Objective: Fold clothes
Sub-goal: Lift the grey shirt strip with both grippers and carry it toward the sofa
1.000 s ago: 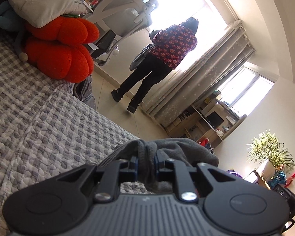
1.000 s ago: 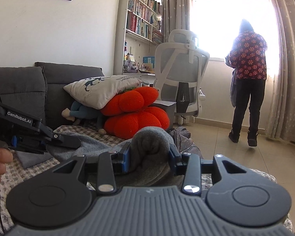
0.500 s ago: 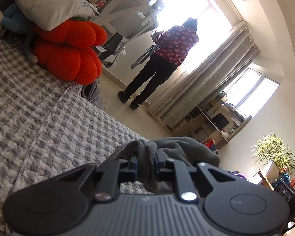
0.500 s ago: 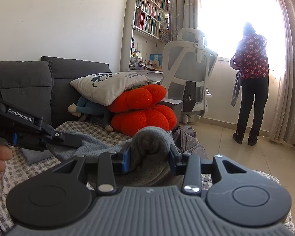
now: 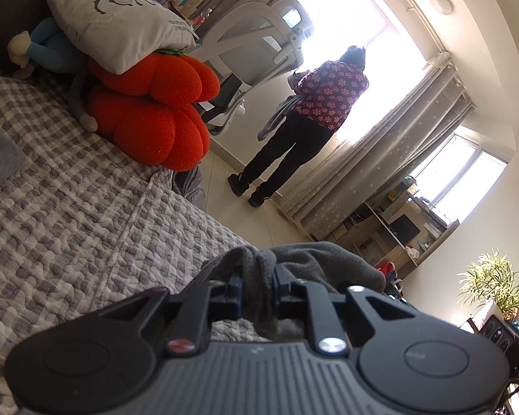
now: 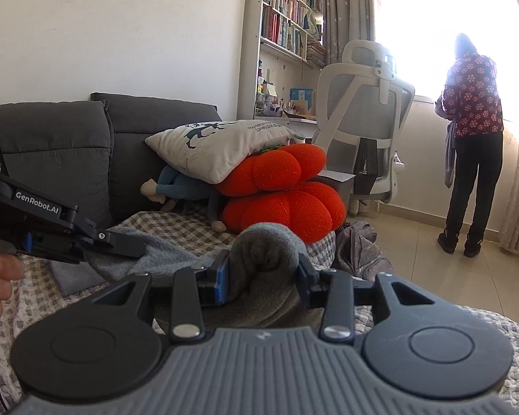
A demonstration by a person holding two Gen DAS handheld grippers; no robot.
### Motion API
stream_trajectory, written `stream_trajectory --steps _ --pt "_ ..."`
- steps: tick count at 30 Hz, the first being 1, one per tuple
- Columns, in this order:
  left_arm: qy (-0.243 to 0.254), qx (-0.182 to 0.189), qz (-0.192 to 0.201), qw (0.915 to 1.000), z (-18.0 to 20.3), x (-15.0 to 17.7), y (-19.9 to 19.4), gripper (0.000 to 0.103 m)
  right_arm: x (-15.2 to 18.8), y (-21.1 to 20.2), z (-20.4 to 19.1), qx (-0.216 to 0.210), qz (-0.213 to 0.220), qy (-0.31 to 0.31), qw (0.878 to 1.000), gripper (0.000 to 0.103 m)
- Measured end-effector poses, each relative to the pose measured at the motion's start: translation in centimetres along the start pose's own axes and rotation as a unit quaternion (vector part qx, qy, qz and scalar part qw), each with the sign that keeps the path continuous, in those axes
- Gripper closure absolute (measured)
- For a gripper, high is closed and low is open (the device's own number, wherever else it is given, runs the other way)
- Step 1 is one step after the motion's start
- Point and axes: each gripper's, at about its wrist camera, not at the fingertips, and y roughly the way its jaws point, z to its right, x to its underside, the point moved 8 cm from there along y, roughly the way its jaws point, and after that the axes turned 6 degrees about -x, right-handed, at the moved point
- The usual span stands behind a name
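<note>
A checked grey quilt covers the bed, w/ a dark grey sofa back behind it. Two orange pumpkin cushions sit stacked at the bed's far end, under a white pillow. A person stands at the bright window, back turned. A grey fleece garment is held above the quilt betw. both tools: right gripper clenched on a thick roll of it, left gripper pinching a thinner, bunched fold, possibly an edge.
</note>
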Motion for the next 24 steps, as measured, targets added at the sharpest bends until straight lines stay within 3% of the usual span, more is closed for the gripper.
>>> stream_trajectory --steps 7,14,18,20,21,22,24 --pt "-0.003 -0.063 0.073 0.9953 -5.4 -7.2 -5.8 0.087 -4.4 7.1 -6.7 -0.097 0.002 -0.025 0.995 0.061" --pt "0.014 -0.183 0.159 0.9701 -12.3 -15.6 -9.8 0.087 -9.0 17.1 -15.5 -0.156 0.009 -0.056 0.986 0.062" --pt "0.002 -0.176 0.197 0.9644 -15.9 -20.9 -11.6 0.087 -11.3 19.3 -18.2 -0.136 0.093 -0.01 0.986 0.061" --pt "-0.002 -0.187 0.201 0.9616 -18.1 -21.4 -11.7 0.086 -10.1 19.7 -19.2 -0.127 0.121 0.026 0.984 0.061" --pt "-0.006 -0.205 0.19 0.9602 -19.9 -20.9 -11.2 0.086 -8.4 20.5 -19.9 -0.126 0.113 0.049 0.984 0.061" --pt "-0.009 -0.23 0.172 0.9578 -21.8 -20.2 -10.6 0.086 -6.6 21.4 -20.7 -0.125 0.1 0.07 0.985 0.061" --pt "-0.017 -0.293 0.124 0.948 -27.2 -17.7 -8.8 0.086 -1.3 24.1 -23.2 -0.124 0.036 0.095 0.987 0.061"
